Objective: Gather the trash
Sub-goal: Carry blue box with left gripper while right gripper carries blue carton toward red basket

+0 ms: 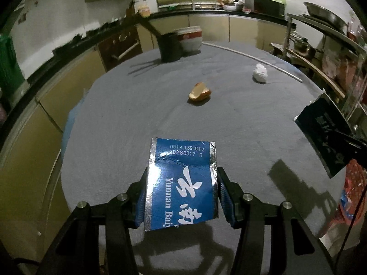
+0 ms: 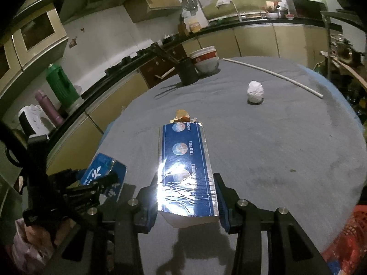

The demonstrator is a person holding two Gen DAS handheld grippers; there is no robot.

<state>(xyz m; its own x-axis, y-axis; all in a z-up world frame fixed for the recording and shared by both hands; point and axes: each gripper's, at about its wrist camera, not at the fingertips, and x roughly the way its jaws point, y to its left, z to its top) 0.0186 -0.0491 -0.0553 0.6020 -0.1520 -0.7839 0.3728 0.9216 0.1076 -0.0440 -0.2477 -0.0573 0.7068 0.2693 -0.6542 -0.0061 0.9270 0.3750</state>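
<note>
Here both hands carry trash above the grey-clothed round table (image 1: 137,114). On the left, the left gripper (image 1: 181,194) has its jaws clamped on a torn blue box piece (image 1: 181,183) printed "Yunnan Bai…", its silver-edged flap pointing away toward the far side. Farther out on the cloth lies a piece of orange peel (image 1: 199,92), and to its right a crumpled white paper ball (image 1: 260,73); both are still to be collected. At the far edge stand a dark cup (image 1: 169,47) and stacked bowls (image 1: 190,39), with a thin white rod (image 1: 263,63) beyond the ball. To the right, the right gripper (image 2: 187,197) is closed on a longer blue carton (image 2: 184,160) with a shiny glare across its near face. A red basket (image 2: 346,236) shows at the near right, probably the bin.

To do this step well, I judge that each grip should stay firm and level while the pieces travel to the right, the left piece following so the two do not collide, and release should come only once over the basket.
</note>
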